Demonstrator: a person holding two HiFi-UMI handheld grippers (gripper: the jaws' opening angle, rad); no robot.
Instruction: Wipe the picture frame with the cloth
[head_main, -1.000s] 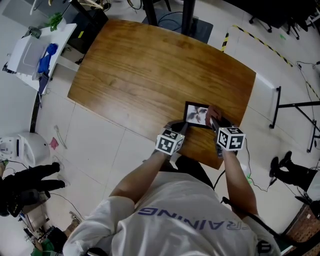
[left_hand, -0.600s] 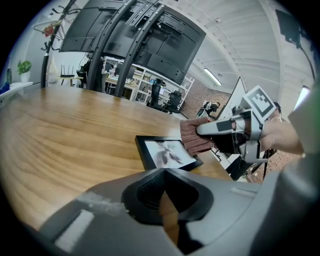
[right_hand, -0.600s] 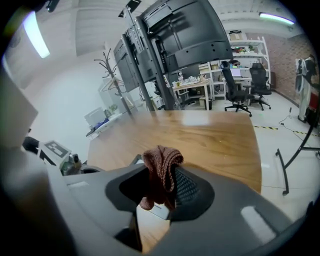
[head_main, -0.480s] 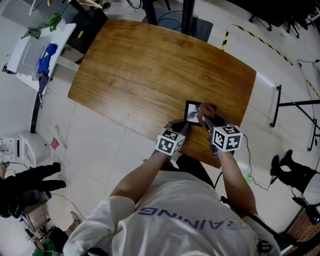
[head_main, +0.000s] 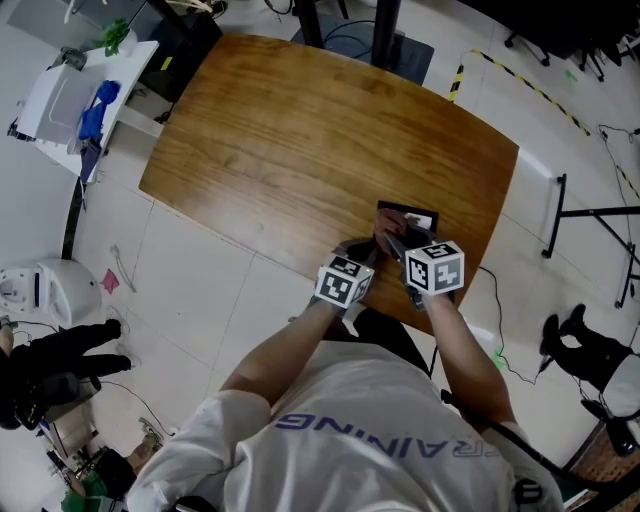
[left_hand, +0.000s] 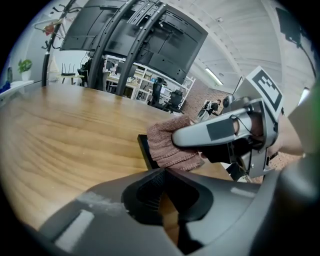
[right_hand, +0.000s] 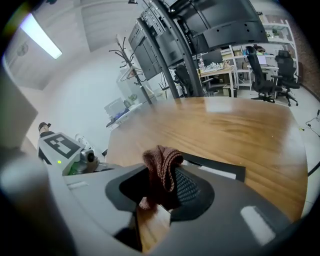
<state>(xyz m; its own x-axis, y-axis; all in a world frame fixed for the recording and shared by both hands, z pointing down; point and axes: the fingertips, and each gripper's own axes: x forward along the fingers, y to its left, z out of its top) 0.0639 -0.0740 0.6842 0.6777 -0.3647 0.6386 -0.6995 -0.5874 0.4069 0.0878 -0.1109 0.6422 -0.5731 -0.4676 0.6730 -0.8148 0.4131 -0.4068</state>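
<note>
We see a wooden surface (head_main: 280, 130) with a black picture frame (head_main: 412, 217) lying flat close to its near right edge. The left hand-held gripper (left_hand: 162, 172) comes in from the near side. Its jaws are drawn together on the frame's near left corner. In the left gripper view the dark edge of the frame runs straight into the tips, and only a sliver of wood shows behind them.

The right hand-held gripper (right_hand: 162, 174) pinches a brownish-pink knitted cloth (right_hand: 161, 159). In the right gripper view the fabric bunches into a fold above the jaws and hangs down between them.

In the head view we find the cloth resting on the left part of the frame, just ahead of the left tool's tips, so the two tools sit close side by side. The left gripper view shows the cloth lying over the frame's edge, beneath the right tool.

Beyond the cloth, the right part of the frame is uncovered, and a pale strip runs along it.

On the floor (head_main: 200, 290) to the far left stands a white side table (head_main: 60, 95) with a blue thing (head_main: 92, 108) on it. The person's white shirt (head_main: 340, 440) fills the bottom of the head view.
</note>
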